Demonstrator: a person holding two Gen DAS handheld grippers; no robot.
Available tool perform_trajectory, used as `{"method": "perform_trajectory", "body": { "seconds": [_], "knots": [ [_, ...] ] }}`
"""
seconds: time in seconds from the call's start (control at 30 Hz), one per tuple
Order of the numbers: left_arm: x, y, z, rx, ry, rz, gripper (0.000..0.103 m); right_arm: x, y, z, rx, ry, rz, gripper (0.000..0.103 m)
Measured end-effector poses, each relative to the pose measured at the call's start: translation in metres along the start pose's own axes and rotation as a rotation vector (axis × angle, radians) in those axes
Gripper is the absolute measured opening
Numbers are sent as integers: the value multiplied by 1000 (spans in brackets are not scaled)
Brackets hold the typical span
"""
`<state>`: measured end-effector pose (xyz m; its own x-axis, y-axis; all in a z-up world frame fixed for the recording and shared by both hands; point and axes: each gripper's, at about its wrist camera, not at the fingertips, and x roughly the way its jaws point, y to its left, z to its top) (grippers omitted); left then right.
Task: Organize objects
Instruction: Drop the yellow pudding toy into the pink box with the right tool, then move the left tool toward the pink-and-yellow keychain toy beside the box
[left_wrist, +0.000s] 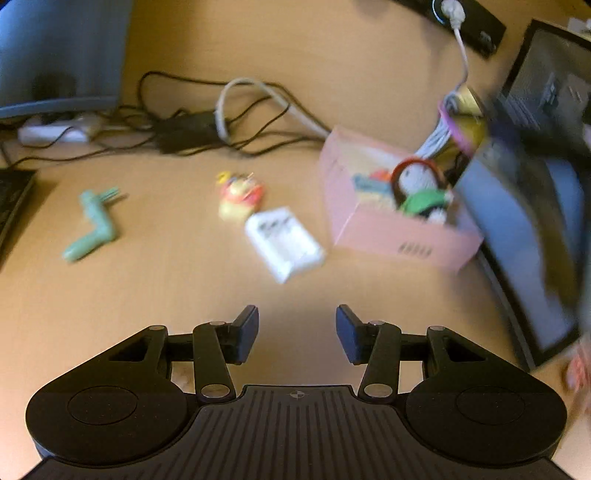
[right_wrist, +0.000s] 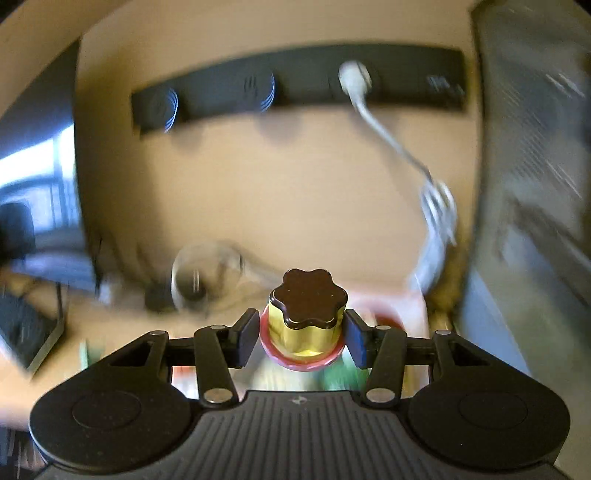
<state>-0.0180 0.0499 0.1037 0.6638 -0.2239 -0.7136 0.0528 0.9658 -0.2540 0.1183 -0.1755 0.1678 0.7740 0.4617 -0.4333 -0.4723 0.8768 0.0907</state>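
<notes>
My left gripper (left_wrist: 297, 328) is open over the wooden desk (left_wrist: 166, 295) with nothing between its fingers. Ahead of it lie a white box (left_wrist: 284, 242), a yellow and red toy figure (left_wrist: 238, 197) and a green tool (left_wrist: 90, 225). A pink box (left_wrist: 388, 229) at the right holds a plush toy (left_wrist: 417, 184) and other small items. My right gripper (right_wrist: 302, 332) is shut on a gold jar (right_wrist: 304, 332) with a dark brown scalloped lid and a red ring at its base. The pink box is blurred beneath it.
Black cables (left_wrist: 221, 122) and a white power strip (left_wrist: 55, 131) lie at the back of the desk. A keyboard (left_wrist: 11, 199) is at the left edge and a monitor (left_wrist: 546, 92) at the right. A black socket bar (right_wrist: 295, 88) holds a white plug (right_wrist: 354, 79).
</notes>
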Motion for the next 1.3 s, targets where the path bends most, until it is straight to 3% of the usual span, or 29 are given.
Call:
{"method": "perform_trajectory", "body": {
  "seconds": [0.03, 0.1, 0.23, 0.43, 0.57, 0.73, 0.87, 0.93, 1.03, 1.13, 1.3],
  "knots": [
    [-6, 4, -5, 21, -1, 10, 51, 18, 1, 14, 5, -10, -21, 58],
    [-20, 14, -13, 79, -24, 46, 51, 44, 1, 30, 43, 9, -67, 64],
    [-40, 33, -24, 193, -61, 129, 51, 55, 6, 25, 125, 66, 2, 66],
    [-42, 55, -37, 318, 13, 150, 51, 30, 40, -45, 15, 217, 65, 67],
    [-35, 63, -43, 351, 79, 126, 51, 8, 50, -87, -59, 291, 59, 73],
    [-19, 68, -41, 282, 106, 81, 51, 1, 58, -110, -83, 355, 50, 74],
    [-28, 86, -12, 56, 31, -58, 51, -5, 68, -109, -82, 336, 58, 74],
    [-28, 89, 5, 12, -28, -42, 50, -7, 74, -105, -100, 318, 65, 78],
    [-14, 84, 34, -30, -70, -32, 50, -14, 81, -107, -128, 311, 73, 78],
    [12, 66, 63, -5, -99, -27, 50, -18, 87, -111, -126, 316, 80, 78],
    [82, 37, 100, 30, -29, -3, 50, -38, 83, -121, -150, 307, 65, 79]
  ]
}}
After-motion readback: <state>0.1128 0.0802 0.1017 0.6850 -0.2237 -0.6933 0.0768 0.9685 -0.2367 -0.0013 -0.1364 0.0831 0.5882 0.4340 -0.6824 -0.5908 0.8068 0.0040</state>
